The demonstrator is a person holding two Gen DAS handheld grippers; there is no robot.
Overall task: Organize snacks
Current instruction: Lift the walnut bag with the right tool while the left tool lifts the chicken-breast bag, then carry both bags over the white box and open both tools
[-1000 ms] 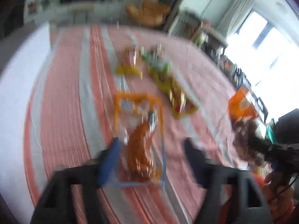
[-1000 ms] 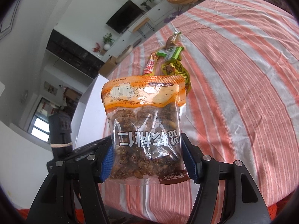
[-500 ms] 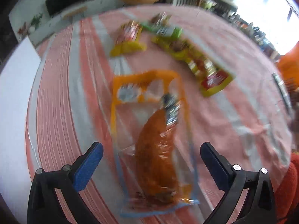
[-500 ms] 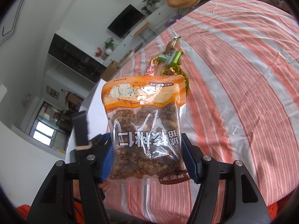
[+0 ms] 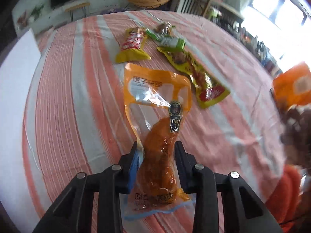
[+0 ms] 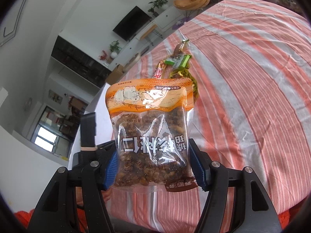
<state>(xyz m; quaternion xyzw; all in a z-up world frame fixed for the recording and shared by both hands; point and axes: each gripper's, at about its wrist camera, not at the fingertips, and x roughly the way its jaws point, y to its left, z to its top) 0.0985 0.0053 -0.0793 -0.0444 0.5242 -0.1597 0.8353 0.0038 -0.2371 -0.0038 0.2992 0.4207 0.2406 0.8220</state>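
Left tool (image 5: 157, 153) closing on a chicken-leg pouch (image 5: 157, 132) lying on the striped bed (image 5: 64, 97); yellow snack packets (image 5: 134, 46) lie at 12 o'clock. Right tool (image 6: 153, 165) pinches a walnut bag (image 6: 151, 134) upright above the bed.

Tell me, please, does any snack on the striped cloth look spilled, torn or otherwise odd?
Nothing looks spilled or torn. The yellow packs and green bar lie loosely and unaligned on the cloth. The walnut bag is held with its print upside down in the right wrist view.
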